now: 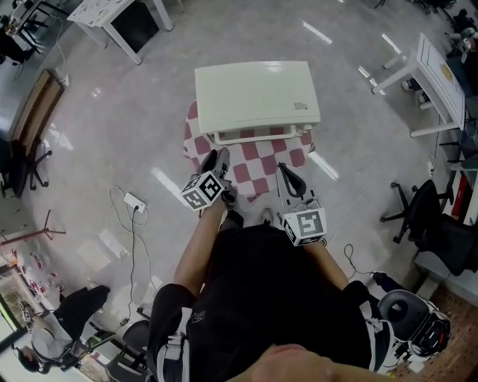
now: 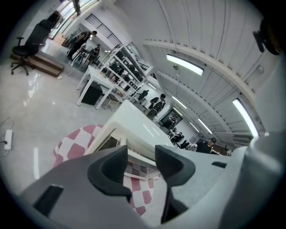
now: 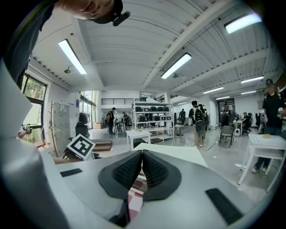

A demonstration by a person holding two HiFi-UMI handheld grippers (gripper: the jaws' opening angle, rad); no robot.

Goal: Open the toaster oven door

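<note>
The cream toaster oven (image 1: pixel 258 97) stands on a small table with a red-and-white checked cloth (image 1: pixel 258 170), its front facing me and its door up. My left gripper (image 1: pixel 217 160) hovers over the cloth's near left part, just short of the oven's front. In the left gripper view its jaws (image 2: pixel 140 157) stand apart with nothing between them, and the oven (image 2: pixel 134 121) lies beyond. My right gripper (image 1: pixel 287 173) is over the near right of the cloth. In the right gripper view its pads (image 3: pixel 142 157) meet, holding nothing.
A power strip (image 1: pixel 135 201) with a cable lies on the floor to the left. White tables (image 1: pixel 123 22) (image 1: pixel 429 82) stand at the back left and right. Office chairs (image 1: pixel 426 216) are at the right. Shelving (image 3: pixel 152 117) and several people stand far off.
</note>
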